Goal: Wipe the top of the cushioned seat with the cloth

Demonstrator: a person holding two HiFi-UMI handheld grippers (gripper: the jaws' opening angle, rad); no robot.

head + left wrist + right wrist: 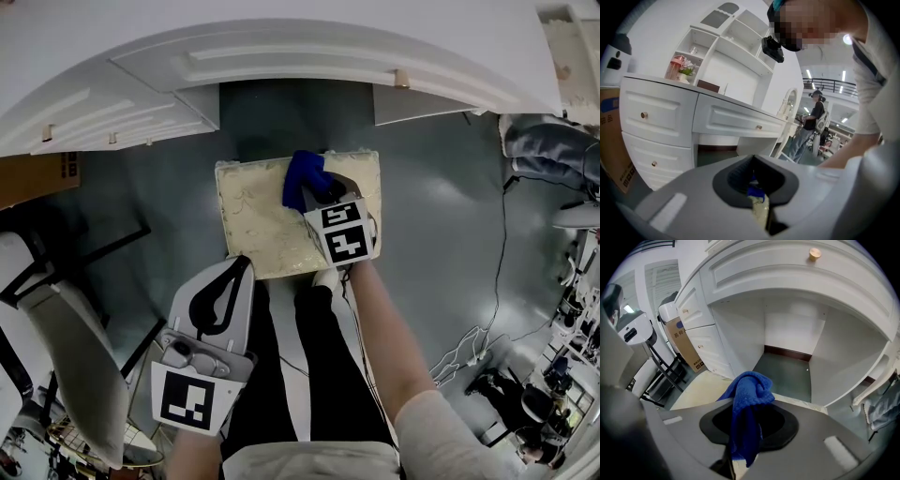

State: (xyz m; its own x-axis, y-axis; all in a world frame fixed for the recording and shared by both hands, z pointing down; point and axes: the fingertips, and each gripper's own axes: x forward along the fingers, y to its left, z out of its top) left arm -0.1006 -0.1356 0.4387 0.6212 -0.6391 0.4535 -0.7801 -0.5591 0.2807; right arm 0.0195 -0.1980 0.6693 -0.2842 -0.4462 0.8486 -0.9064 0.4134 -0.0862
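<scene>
Seat: cushioned seat (255, 223), cream patterned top, standing on the grey-green floor (431, 216).
Cloth: blue cloth (304, 176), bunched, lying on the far half of the seat top, right of its centre and close to its far edge.
Right gripper: right gripper (316, 194) is over the right part of the seat top. Its jaws are clamped on the cloth, with one fold standing up past the tips and the rest hanging down between them.
Left gripper: left gripper (243, 266) has its jaws pressed together with nothing between them. The tips are at the seat's near left corner; contact with the seat cannot be told.
Dressing table: white dressing table (281, 52) just beyond the seat's far edge. The seat faces its knee gap, with drawers to either side.
Box: cardboard box (36, 174), well to the left of the seat.
Legs: striped trousers (314, 375), at the seat's near edge.
</scene>
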